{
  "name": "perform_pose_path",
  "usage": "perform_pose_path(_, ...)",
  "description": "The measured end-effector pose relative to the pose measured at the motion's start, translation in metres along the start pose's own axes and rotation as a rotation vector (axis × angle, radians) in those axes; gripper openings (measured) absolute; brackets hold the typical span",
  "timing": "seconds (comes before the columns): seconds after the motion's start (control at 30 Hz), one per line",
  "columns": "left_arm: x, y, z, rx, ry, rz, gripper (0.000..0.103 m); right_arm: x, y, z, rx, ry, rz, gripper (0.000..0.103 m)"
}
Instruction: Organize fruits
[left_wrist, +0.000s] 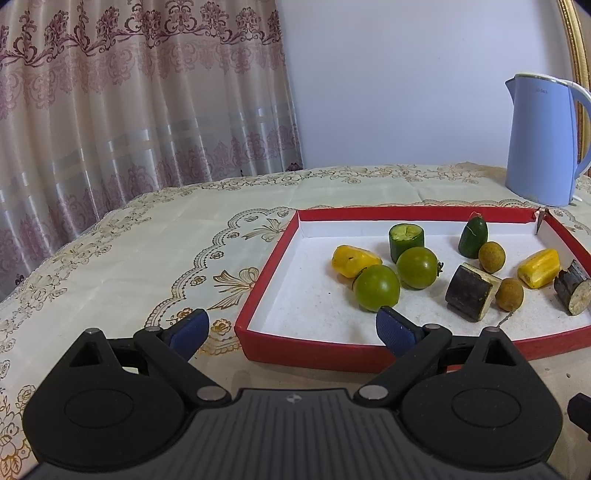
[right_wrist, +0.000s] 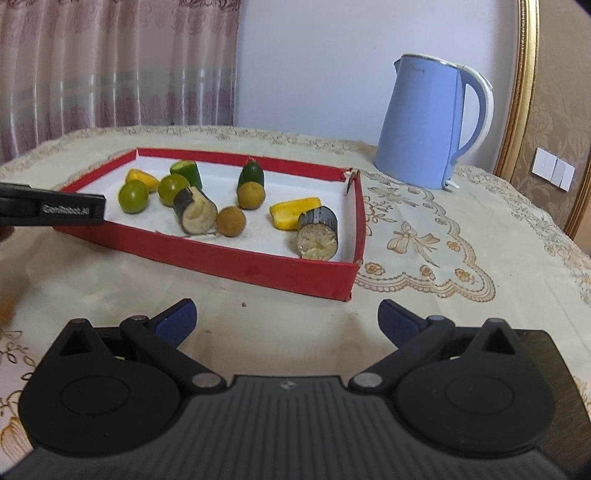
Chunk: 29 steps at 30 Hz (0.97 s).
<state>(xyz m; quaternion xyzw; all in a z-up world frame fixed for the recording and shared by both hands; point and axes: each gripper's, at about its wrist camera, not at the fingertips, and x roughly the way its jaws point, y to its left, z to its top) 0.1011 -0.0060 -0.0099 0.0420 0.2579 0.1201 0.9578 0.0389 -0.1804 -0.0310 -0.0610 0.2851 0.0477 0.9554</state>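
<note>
A red box (left_wrist: 266, 266) with a white floor holds several fruit pieces: two green tomatoes (left_wrist: 376, 287), yellow pieces (left_wrist: 354, 260), cucumber pieces (left_wrist: 406, 240), dark eggplant chunks (left_wrist: 470, 297) and brown longans (left_wrist: 492, 257). My left gripper (left_wrist: 291, 325) is open and empty at the box's near left corner, its right fingertip close to a green tomato. My right gripper (right_wrist: 286, 317) is open and empty over the tablecloth in front of the box (right_wrist: 258, 266). The left gripper's body (right_wrist: 55, 211) shows at the left of the right wrist view.
A blue electric kettle (left_wrist: 539, 140) stands behind the box at the right; it also shows in the right wrist view (right_wrist: 428, 122). A cream embroidered tablecloth (left_wrist: 147, 251) covers the table. A curtain (left_wrist: 129, 92) hangs at the left. A gold frame (right_wrist: 524, 92) stands at the right.
</note>
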Motion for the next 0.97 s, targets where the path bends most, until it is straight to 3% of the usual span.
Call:
perform_pose_path(0.2,0.000,0.002,0.000,-0.016,0.008,-0.014,0.098,0.012,0.001,0.003,-0.022,0.066,-0.004,0.103)
perform_pose_path(0.6,-0.001,0.005,0.000,-0.019,0.007,-0.019,0.098,0.010,0.005,0.001,-0.055,0.040,-0.021,0.103)
perform_pose_path(0.83,0.000,0.008,0.000,-0.038,0.017,-0.038,0.098,0.018,-0.020,0.001,0.082,0.085,0.083,0.103)
perform_pose_path(0.97,0.001,0.010,0.000,-0.048,0.023,-0.049,0.098,0.019,-0.015,0.001,0.061,0.087,0.068,0.103)
